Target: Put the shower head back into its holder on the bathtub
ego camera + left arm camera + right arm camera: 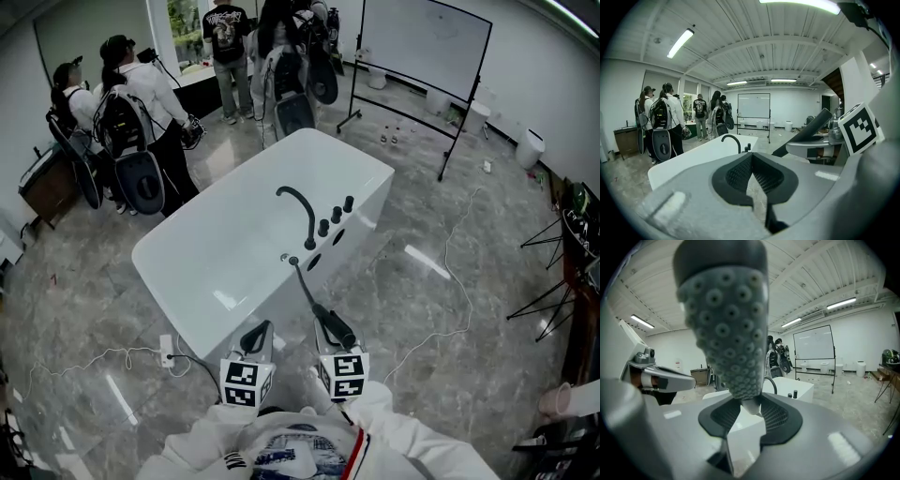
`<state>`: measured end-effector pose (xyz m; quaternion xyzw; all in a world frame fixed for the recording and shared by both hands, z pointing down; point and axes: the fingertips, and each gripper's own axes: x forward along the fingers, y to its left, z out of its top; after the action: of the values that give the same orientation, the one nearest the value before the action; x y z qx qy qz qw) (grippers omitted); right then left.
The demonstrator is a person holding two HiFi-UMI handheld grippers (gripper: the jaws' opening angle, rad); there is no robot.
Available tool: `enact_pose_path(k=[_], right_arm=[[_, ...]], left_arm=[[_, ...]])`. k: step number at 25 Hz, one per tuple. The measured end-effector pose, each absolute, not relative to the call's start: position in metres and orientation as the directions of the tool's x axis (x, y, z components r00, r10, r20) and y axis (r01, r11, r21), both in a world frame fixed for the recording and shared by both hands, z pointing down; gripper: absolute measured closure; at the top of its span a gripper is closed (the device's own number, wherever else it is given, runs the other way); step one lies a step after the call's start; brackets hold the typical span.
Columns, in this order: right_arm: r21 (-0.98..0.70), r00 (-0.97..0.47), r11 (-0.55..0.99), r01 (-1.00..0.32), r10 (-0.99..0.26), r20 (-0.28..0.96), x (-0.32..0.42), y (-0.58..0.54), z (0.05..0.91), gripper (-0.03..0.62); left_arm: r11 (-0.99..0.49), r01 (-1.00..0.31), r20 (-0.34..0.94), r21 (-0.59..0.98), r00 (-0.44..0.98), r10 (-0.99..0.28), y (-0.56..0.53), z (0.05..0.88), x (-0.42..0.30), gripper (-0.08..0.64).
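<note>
White sleeves (pixel 281 433) are seen closest at the bottom of the head view, and just beyond them the two pairs of tongs are held side by side above the grey marble floor (pixel 450 309), both pointed toward the white bathtub (pixel 366 183).

The right tongs (pixel 751 414) are closed on the shower head (pixel 726 319). Its narrow lower end is pinched between the two ribbed pads, while its nozzle-studded face rises upright and fills much of the right gripper view. From above, its black back is seen jutting past the tongs, short of the tub's near rim. A dark hose (pixel 305 286) is stretched from it to a small fitting (pixel 293 261) on the tub deck.

The left tongs (pixel 751 161) are drawn together at the tips and nothing is gripped between them; only floor is seen through the slot behind the tips.

On the tub deck a curved black spout (pixel 302 202) is mounted, with a row of three black knobs (pixel 336 215) just beside it. Several people (pixel 141 112) with backpacks are gathered past the far left end of the tub, and a wheeled whiteboard (pixel 422 37) is parked at the far right. A pale cable (pixel 448 281) is trailed across the floor to the right of the tub.
</note>
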<state>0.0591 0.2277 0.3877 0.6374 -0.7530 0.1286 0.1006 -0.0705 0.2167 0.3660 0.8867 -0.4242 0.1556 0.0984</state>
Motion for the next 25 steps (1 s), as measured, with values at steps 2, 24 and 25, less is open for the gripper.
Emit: enact_pose_path(k=[2,24,25], right_arm=[[-0.068,-0.169,0.156,-0.985,-0.933,0.316,0.060,0.229,0.390,0.455],[-0.078,-0.166,0.150,-0.986,-0.945,0.283,0.066,0.193,0.374,0.456],[-0.076,-0.167,0.151,-0.986,-0.946,0.279,0.065,0.188,0.373,0.456]], left_arm=[[-0.618,-0.785,0.361,0.043,0.589,-0.723,0.219,0.368,-0.070,0.560],[-0.650,-0.757,0.403,0.063,0.615,-0.677,0.179,0.388,-0.052,0.560],[-0.652,-0.755,0.404,0.064,0.617,-0.675,0.173,0.388,-0.052,0.560]])
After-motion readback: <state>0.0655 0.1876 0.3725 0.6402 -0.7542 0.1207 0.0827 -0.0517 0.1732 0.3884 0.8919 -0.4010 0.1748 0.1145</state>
